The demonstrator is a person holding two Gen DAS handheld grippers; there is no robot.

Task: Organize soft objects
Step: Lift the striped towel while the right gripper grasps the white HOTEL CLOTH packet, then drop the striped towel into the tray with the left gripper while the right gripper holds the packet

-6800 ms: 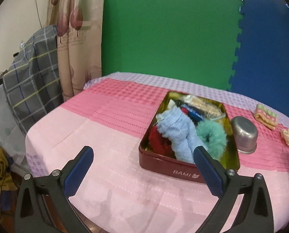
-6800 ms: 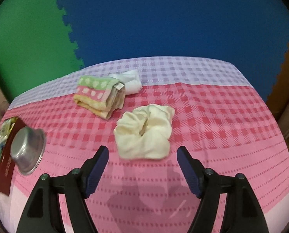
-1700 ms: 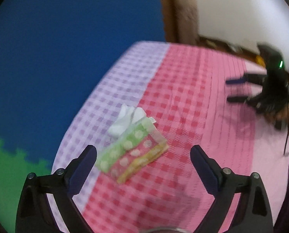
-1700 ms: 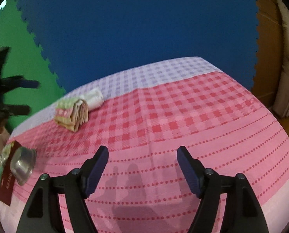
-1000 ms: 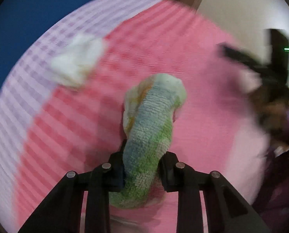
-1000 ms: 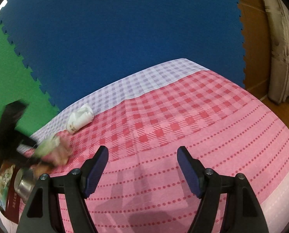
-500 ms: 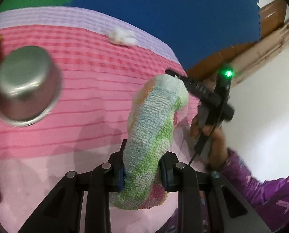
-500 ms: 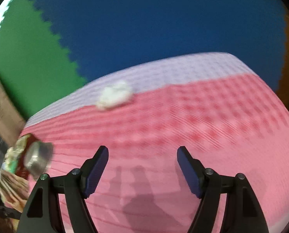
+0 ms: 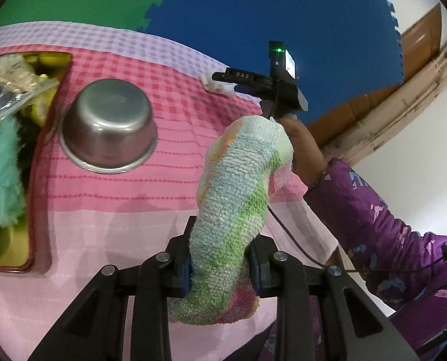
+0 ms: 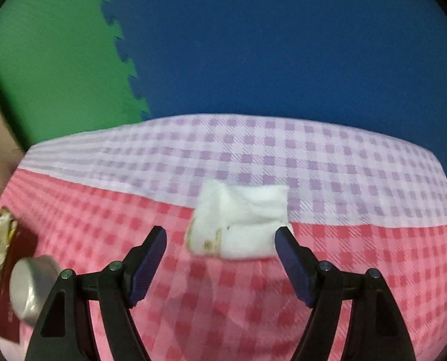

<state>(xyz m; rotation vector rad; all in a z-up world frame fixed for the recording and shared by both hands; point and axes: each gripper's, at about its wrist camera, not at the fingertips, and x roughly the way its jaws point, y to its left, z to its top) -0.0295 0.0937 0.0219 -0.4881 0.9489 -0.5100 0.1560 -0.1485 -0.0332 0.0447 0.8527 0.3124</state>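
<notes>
My left gripper (image 9: 220, 266) is shut on a folded pastel striped towel (image 9: 238, 198) and holds it above the pink tablecloth, to the right of the red tin (image 9: 40, 180). The tin holds several soft things, among them a teal scrunchie (image 9: 2, 168). My right gripper (image 10: 220, 240) is open, its fingers either side of a folded white cloth (image 10: 241, 222) that lies on the table just ahead. In the left wrist view the right gripper (image 9: 223, 82) sits at that white cloth (image 9: 211, 85).
An upturned steel bowl (image 9: 107, 126) stands between the tin and the held towel; it also shows in the right wrist view (image 10: 32, 285) by the tin (image 10: 13, 307). Green and blue foam mats stand behind the table. The person's purple sleeve (image 9: 388, 240) is at right.
My left gripper has swung left with the towel, bringing the tin into view. My right gripper has moved up to the white cloth, which now lies between its open fingers.
</notes>
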